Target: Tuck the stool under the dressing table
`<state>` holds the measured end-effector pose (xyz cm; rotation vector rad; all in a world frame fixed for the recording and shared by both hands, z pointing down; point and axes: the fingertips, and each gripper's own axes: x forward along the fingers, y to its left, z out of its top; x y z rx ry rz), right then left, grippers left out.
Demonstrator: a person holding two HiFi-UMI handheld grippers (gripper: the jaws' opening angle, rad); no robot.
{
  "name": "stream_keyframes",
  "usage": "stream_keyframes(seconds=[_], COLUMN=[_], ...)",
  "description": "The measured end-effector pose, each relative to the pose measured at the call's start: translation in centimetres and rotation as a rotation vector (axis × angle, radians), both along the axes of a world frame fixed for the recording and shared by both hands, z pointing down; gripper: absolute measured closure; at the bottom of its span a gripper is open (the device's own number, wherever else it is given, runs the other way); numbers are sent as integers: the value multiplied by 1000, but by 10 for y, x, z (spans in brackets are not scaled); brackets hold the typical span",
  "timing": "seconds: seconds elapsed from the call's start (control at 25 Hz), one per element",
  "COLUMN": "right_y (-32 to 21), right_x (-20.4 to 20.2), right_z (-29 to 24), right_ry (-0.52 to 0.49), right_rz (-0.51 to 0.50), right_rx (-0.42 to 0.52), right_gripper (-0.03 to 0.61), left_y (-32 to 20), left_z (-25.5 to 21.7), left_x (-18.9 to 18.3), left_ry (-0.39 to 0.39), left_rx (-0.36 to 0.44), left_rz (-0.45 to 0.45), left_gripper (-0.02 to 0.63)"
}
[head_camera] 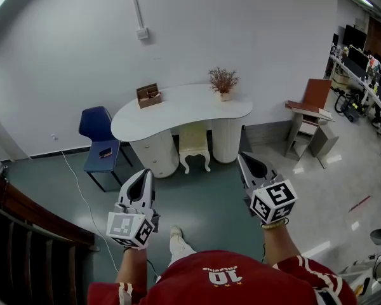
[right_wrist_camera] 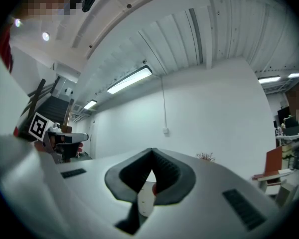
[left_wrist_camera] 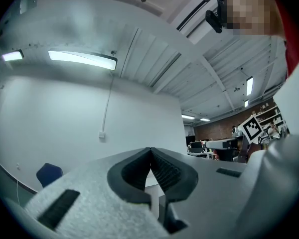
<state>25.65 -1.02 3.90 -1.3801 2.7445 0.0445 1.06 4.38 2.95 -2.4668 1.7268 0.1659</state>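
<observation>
So the stool (head_camera: 194,143) sits in the gap between the two white pedestals (head_camera: 155,152) of the dressing table (head_camera: 178,107). Its seat is mostly under the tabletop's front edge, so I'd say the job looks pretty much done.

Both claws are pinched closed on nothing. The left gripper (head_camera: 145,173) and right gripper (head_camera: 244,158) hang level out in front of the person, well apart from the furniture, which reads to me like a resting pose and not a reach.

Room-wise, the green floor (head_camera: 203,199) between person and table is open. A blue chair (head_camera: 96,127) crowds the table's left end and a white cable (head_camera: 82,196) trails across the floor on that side.
</observation>
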Motion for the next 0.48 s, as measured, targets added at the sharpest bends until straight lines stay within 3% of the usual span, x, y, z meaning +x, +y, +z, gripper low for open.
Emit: stream_keyframes(seconds=[0.48], right_y=[0], right_x=[-3], right_z=[-2], right_ry=[28], right_rz=[26], right_rx=[10], right_gripper=[577], left_y=[9], left_z=[0], left_x=[-8], left_ry=[12], left_rx=[2], left_rz=[3], left_gripper=[609])
